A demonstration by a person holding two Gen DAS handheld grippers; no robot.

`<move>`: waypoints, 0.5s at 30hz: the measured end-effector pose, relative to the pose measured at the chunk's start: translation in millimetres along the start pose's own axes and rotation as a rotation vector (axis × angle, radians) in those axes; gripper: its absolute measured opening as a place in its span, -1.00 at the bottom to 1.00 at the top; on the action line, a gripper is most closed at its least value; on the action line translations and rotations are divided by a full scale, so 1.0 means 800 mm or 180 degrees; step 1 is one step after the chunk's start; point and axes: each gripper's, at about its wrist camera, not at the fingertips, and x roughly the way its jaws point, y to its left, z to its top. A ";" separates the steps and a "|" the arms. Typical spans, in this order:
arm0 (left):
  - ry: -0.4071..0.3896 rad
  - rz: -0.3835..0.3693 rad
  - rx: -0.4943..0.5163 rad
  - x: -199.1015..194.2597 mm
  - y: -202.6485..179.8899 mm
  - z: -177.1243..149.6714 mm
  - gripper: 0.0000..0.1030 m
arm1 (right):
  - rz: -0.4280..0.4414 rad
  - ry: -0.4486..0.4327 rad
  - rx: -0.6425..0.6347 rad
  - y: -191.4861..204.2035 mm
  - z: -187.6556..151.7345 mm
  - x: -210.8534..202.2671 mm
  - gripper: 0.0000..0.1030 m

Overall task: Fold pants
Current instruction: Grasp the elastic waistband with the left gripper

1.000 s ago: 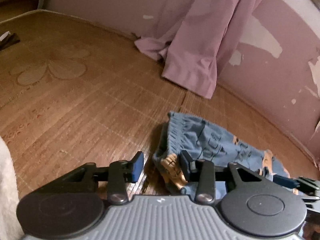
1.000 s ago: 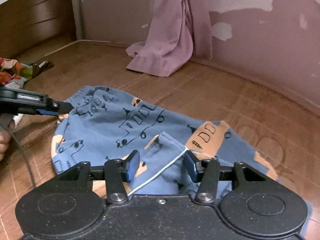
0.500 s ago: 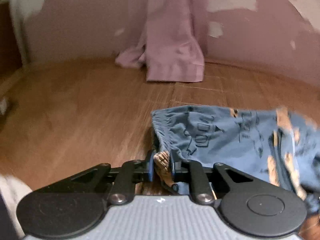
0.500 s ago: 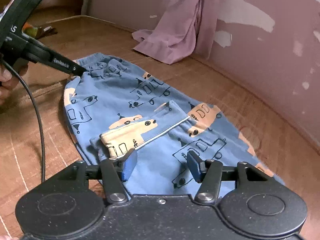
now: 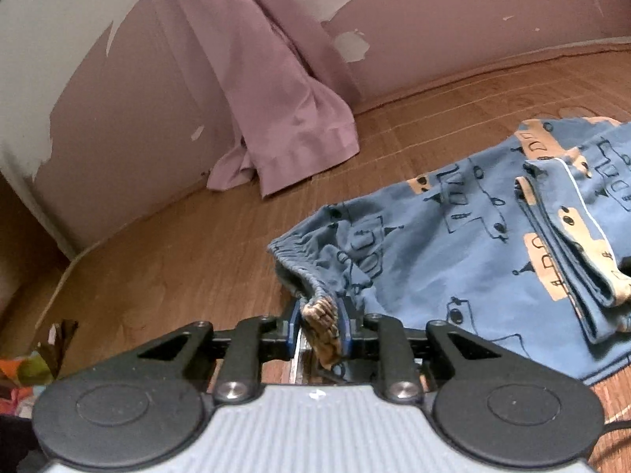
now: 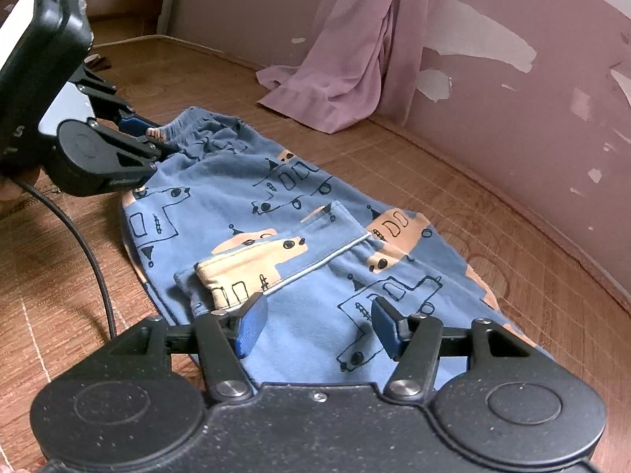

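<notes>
The pants (image 6: 315, 213), blue with a tan and black vehicle print, are laid flat on a woven bamboo mat (image 6: 453, 165). The elastic waistband (image 5: 303, 252) is located at the left end of the garment as seen in the right wrist view. A leg section (image 6: 272, 260) is folded back over the middle of the pants, exposing a white seam line and a tan panel.

The left gripper (image 5: 318, 325) is closed tightly on a bunched corner of the waistband; the tan fabric is pinched between the blue pads (image 5: 292, 325), and the jaws are nearly together. In the right wrist view, the same gripper (image 6: 152, 138) is seen at the upper left corner of the pants, with a black cable (image 6: 94, 268) trailing from it across the mat.

The right gripper (image 6: 315, 325) is held over the near edge of the pants with its jaws spread wide. Nothing is gripped between them; the left pad (image 6: 250, 325) is positioned just beside the folded leg section, and contact with the fabric cannot be confirmed.

A mauve curtain (image 5: 276, 110) is hung against a pink wall (image 6: 532, 90) with peeling paint, and its hem rests on the mat, well apart from the pants.
</notes>
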 end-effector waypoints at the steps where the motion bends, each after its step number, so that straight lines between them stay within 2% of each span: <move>1: 0.0017 -0.0015 -0.0012 0.002 0.001 0.000 -0.52 | 0.0003 0.0000 0.0000 0.000 0.000 0.000 0.19; 4: 0.0064 -0.0028 -0.0049 0.002 0.002 0.000 -0.37 | 0.0002 -0.0002 -0.0004 0.000 0.000 0.000 0.19; 9: 0.0189 0.0014 -0.0326 0.010 0.015 0.002 0.20 | 0.0000 -0.0002 -0.0001 0.000 0.000 0.000 0.19; 12: 0.0239 -0.0058 -0.0488 0.015 0.026 0.002 0.26 | -0.0003 -0.0005 0.0005 0.001 0.000 -0.001 0.19; 15: 0.0272 -0.0197 -0.0637 0.019 0.036 0.001 0.22 | -0.0009 -0.0009 0.0014 0.002 0.000 -0.001 0.19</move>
